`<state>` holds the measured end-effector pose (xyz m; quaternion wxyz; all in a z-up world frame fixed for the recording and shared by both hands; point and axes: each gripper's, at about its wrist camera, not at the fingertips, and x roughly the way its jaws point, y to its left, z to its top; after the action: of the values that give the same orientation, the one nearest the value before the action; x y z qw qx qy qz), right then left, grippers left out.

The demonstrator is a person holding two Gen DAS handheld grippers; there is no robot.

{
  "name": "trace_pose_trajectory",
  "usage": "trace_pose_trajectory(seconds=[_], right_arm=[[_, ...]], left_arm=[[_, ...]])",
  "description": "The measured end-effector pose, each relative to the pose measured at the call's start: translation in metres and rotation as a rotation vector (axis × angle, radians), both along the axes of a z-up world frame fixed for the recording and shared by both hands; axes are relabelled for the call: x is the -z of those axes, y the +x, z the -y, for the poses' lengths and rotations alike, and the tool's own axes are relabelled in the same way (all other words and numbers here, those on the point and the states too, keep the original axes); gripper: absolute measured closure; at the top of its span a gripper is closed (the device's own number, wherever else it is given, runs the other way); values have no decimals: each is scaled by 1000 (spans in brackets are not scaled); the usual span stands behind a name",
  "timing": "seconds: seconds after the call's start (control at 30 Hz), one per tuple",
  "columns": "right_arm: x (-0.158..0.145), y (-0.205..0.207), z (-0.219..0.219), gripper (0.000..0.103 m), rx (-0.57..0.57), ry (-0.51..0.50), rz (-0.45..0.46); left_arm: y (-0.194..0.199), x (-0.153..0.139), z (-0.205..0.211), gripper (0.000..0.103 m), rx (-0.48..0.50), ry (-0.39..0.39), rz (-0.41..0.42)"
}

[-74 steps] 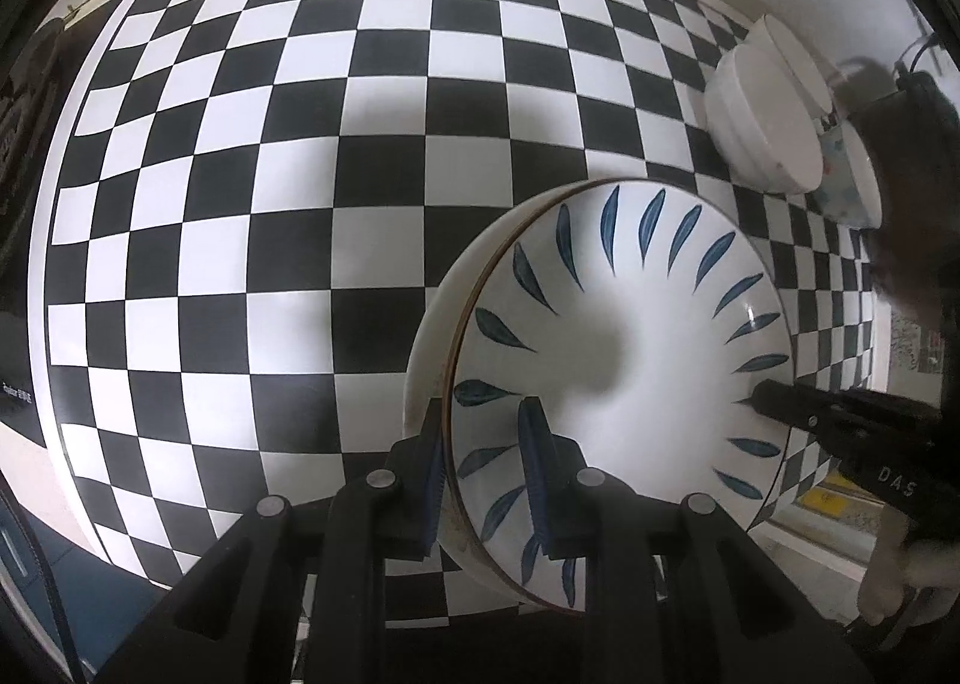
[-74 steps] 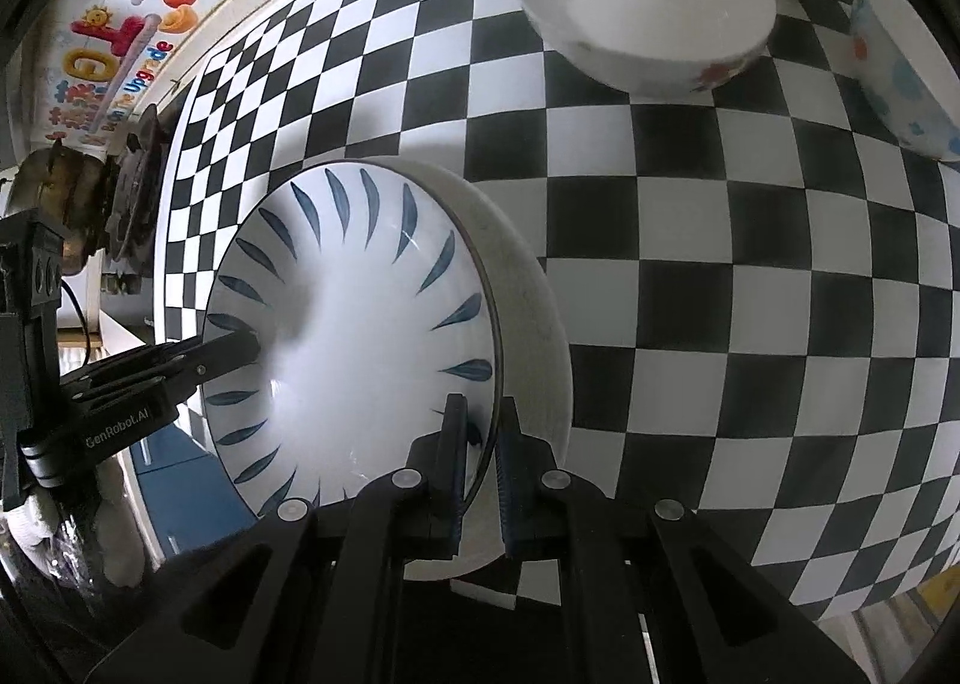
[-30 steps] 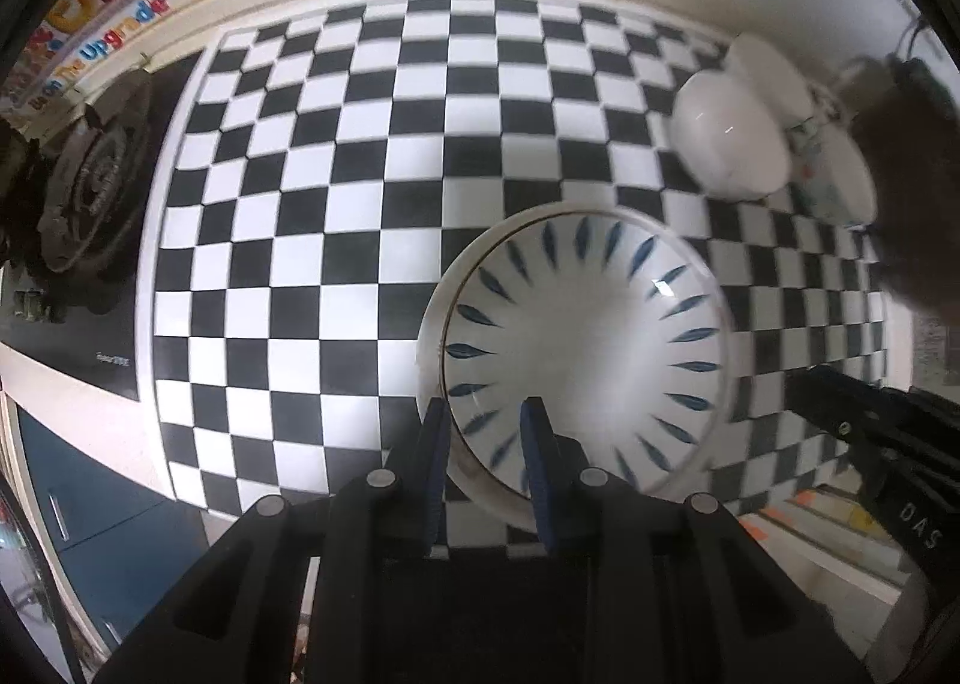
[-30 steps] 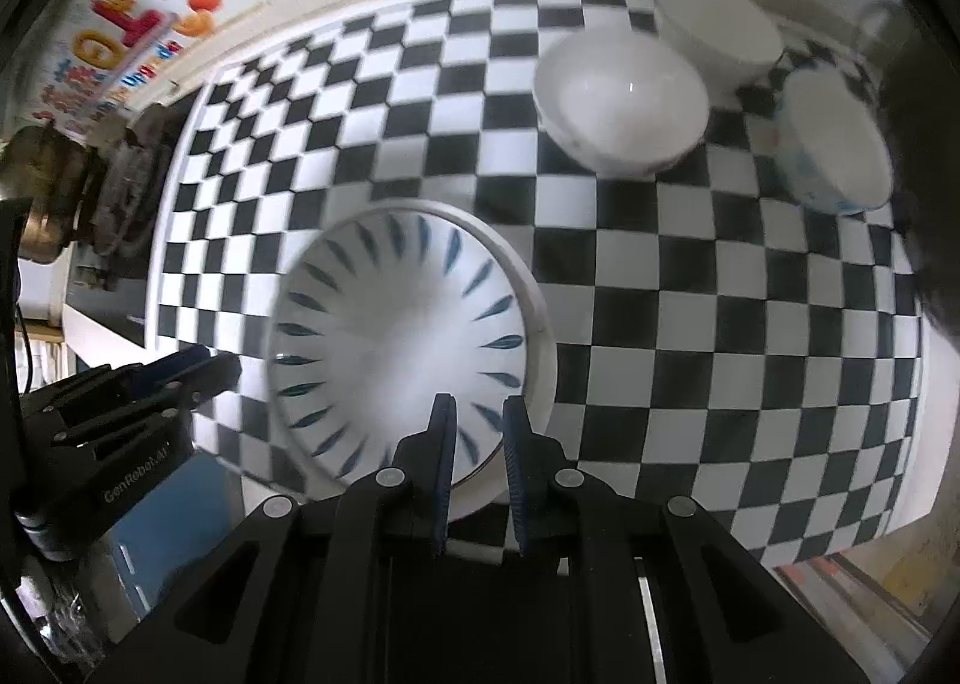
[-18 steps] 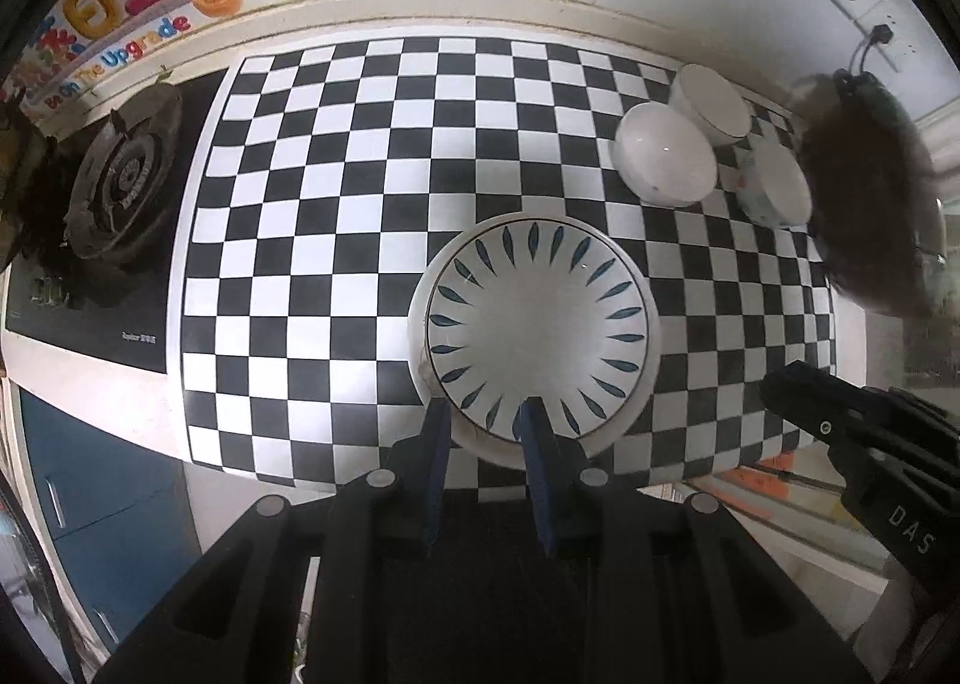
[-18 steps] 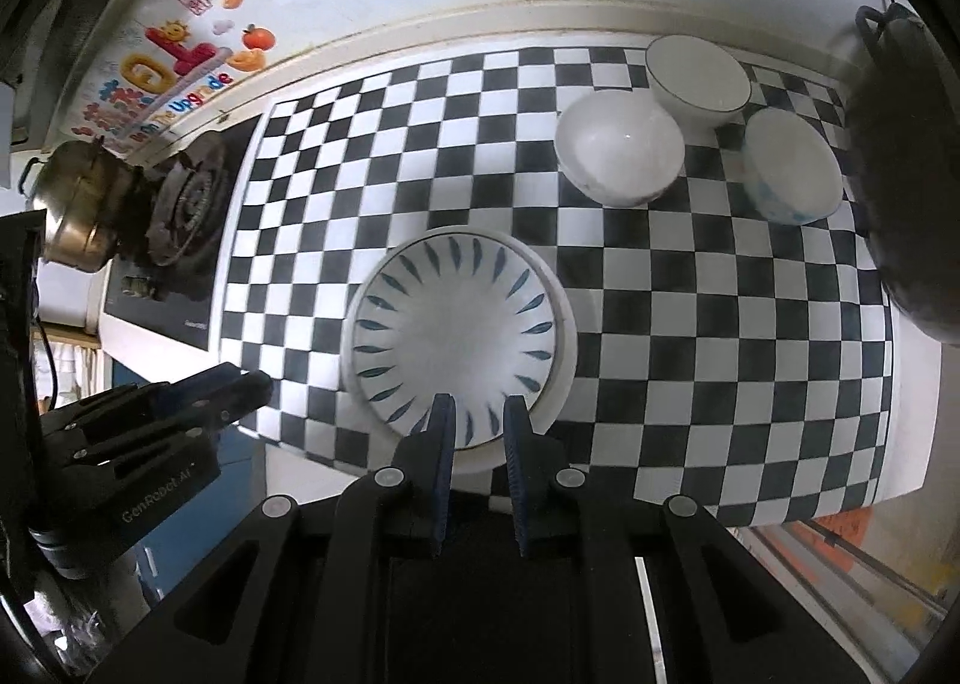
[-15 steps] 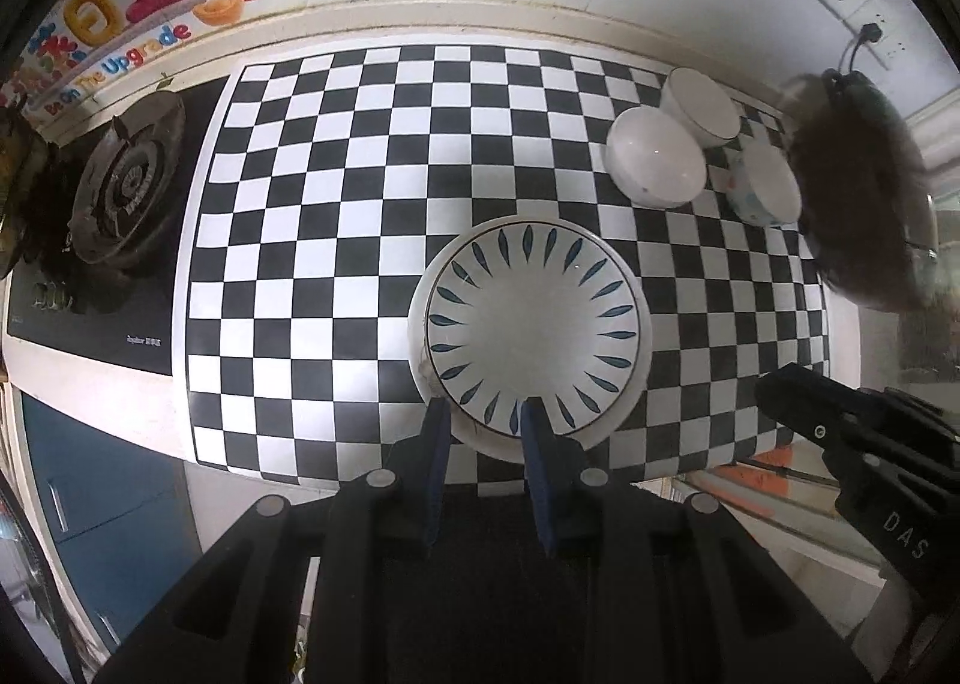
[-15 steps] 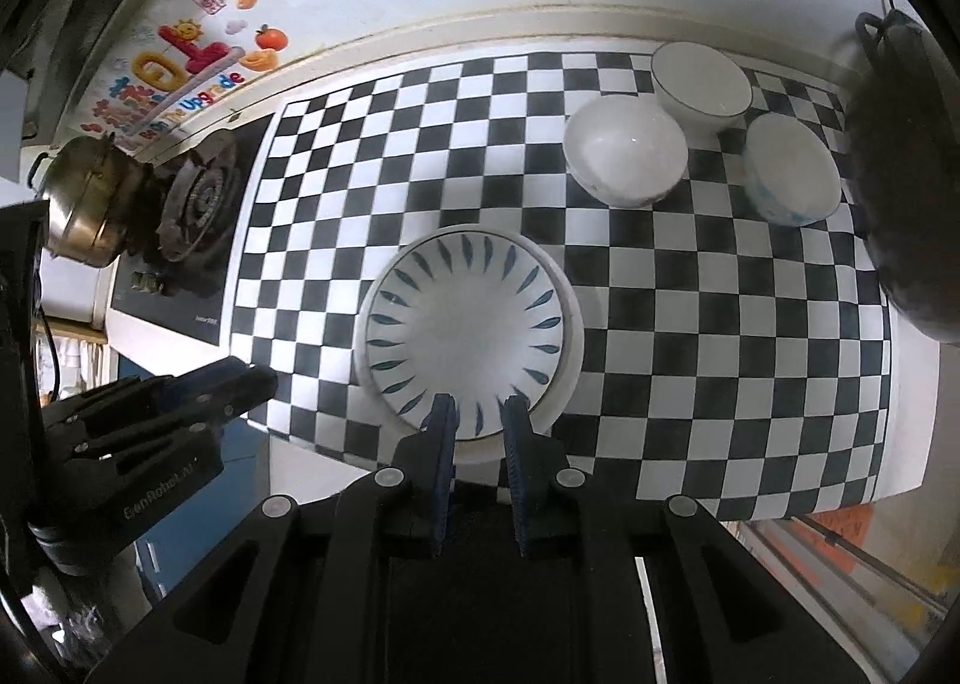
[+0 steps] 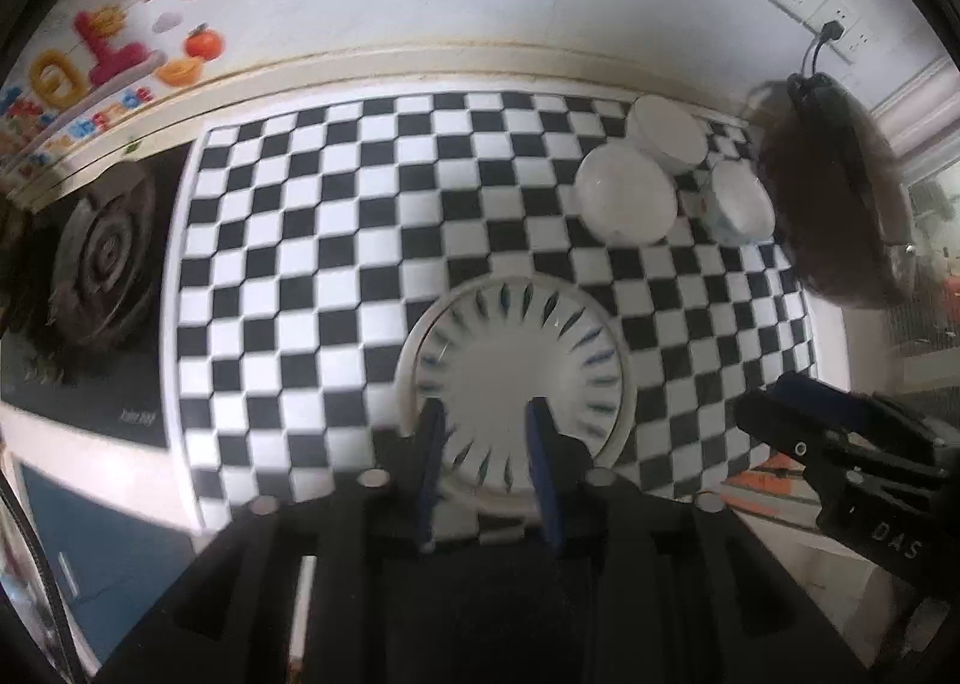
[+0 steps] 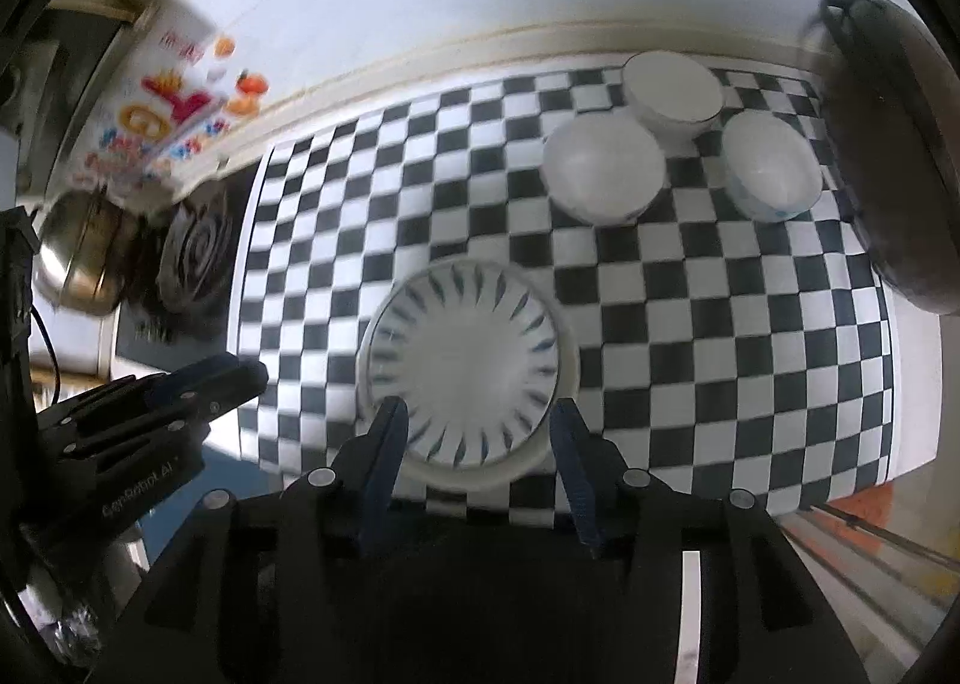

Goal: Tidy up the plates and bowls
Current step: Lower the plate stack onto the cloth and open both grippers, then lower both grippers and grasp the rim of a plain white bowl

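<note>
Jaws now spread; plate (image 10: pixel 462 366) released

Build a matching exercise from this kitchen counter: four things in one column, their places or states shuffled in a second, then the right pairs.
Things:
1. blue-leaf plate
2. three white bowls
3. gas burner
4. right hand-held gripper

Places or states:
A. far right of the checkered mat
B. open, holding nothing
C. left of the mat
D. near edge of the mat, stacked on a white plate

Pairs: 1-D, 2-A, 3-C, 4-B

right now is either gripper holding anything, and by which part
Nothing is held. The left gripper and right gripper are both open above the white plate with blue leaf marks.
</note>
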<state>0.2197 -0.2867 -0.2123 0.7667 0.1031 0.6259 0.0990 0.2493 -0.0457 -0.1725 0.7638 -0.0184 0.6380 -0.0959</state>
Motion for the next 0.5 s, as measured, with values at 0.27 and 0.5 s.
trace_pose_trajectory(seconds=[0.27,0.5], right_arm=[[45,54,60,44,185,35,0],[105,129,100,44,214,-2,-37]], left_arm=[[82,32,27,74,31,-92,7],[147,107,76,74,34,-115,-145]])
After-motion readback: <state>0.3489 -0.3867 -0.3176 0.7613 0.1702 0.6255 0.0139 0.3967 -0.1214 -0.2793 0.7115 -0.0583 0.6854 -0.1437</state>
